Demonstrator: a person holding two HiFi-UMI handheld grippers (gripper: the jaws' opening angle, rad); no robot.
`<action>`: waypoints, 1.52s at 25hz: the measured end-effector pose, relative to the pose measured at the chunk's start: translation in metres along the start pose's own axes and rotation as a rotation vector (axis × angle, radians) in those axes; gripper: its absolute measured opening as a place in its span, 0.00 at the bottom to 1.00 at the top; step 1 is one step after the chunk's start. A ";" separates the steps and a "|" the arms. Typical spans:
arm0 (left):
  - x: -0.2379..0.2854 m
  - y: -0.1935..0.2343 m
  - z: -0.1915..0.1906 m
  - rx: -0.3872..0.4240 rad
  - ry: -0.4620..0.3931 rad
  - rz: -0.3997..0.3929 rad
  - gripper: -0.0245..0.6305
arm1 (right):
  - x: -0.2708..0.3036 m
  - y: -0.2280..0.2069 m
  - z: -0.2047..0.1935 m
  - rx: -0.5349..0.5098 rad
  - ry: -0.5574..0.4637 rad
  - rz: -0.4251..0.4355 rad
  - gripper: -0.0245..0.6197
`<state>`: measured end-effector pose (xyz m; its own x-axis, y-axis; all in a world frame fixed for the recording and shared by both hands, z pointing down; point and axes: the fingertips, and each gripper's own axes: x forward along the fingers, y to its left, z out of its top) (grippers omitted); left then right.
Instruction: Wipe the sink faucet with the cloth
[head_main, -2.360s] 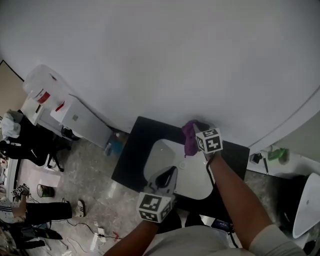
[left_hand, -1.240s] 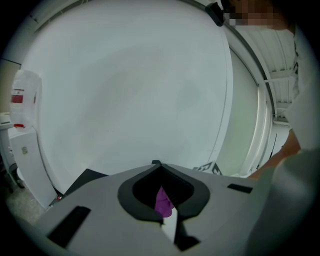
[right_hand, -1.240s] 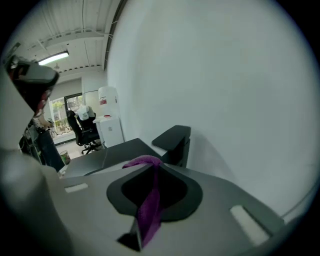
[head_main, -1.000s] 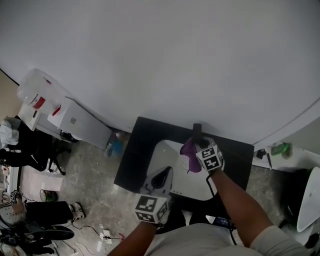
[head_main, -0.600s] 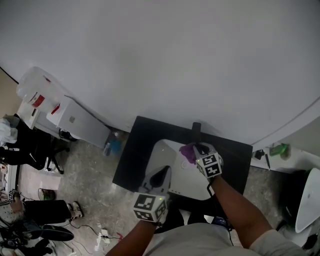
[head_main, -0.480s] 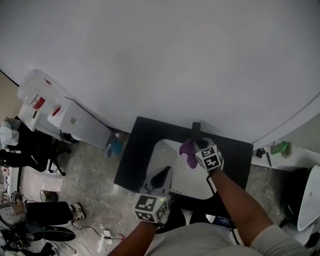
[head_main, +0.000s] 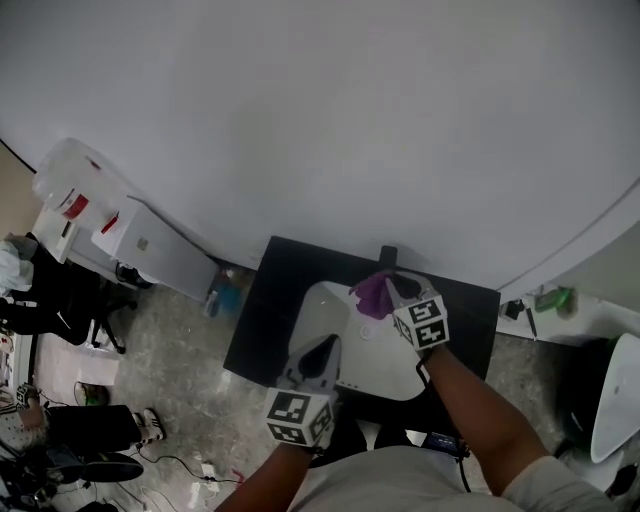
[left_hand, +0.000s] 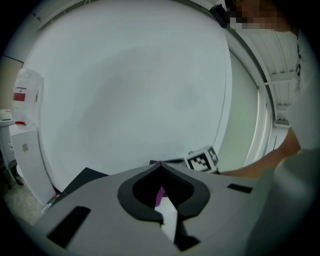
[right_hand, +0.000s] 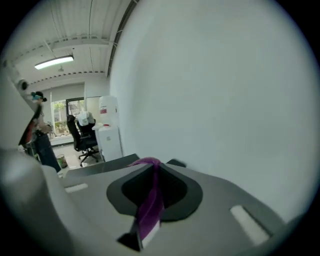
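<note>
In the head view a short black faucet (head_main: 388, 256) stands at the back of a white sink basin (head_main: 345, 335), which is set in a black counter (head_main: 270, 305). My right gripper (head_main: 388, 288) is shut on a purple cloth (head_main: 371, 294). It holds the cloth just in front of the faucet's base, over the basin's back rim. The right gripper view shows the cloth (right_hand: 150, 205) pinched between the jaws and trailing back toward the camera. My left gripper (head_main: 324, 348) hovers shut and empty over the basin's near edge. Its own view shows the jaws meeting at the tips (left_hand: 160, 166).
A bare white wall (head_main: 330, 120) rises directly behind the counter. White cabinets (head_main: 150, 235) and a blue bottle (head_main: 225, 290) on the floor stand to the left. A seated person (head_main: 40, 290) is at the far left. Small items, one green (head_main: 553, 300), lie on a ledge at the right.
The right gripper carried the cloth off the faucet's top and down over the basin, then slightly back up and left near the faucet. The left gripper has barely moved.
</note>
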<state>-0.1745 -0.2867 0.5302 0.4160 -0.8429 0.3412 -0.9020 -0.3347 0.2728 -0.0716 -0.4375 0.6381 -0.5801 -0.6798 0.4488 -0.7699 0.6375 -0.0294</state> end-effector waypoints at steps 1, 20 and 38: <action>-0.001 -0.001 0.000 0.001 0.000 0.003 0.05 | 0.013 -0.021 0.016 -0.006 0.009 -0.033 0.09; -0.015 -0.034 0.023 0.019 -0.039 -0.059 0.05 | -0.085 0.067 0.010 0.049 -0.011 0.135 0.09; -0.023 -0.111 0.126 0.086 -0.208 -0.208 0.05 | -0.275 0.073 0.181 -0.040 -0.416 0.030 0.08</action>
<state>-0.0986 -0.2834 0.3789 0.5686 -0.8174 0.0922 -0.8098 -0.5365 0.2375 -0.0164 -0.2701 0.3508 -0.6666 -0.7438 0.0488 -0.7446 0.6675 0.0010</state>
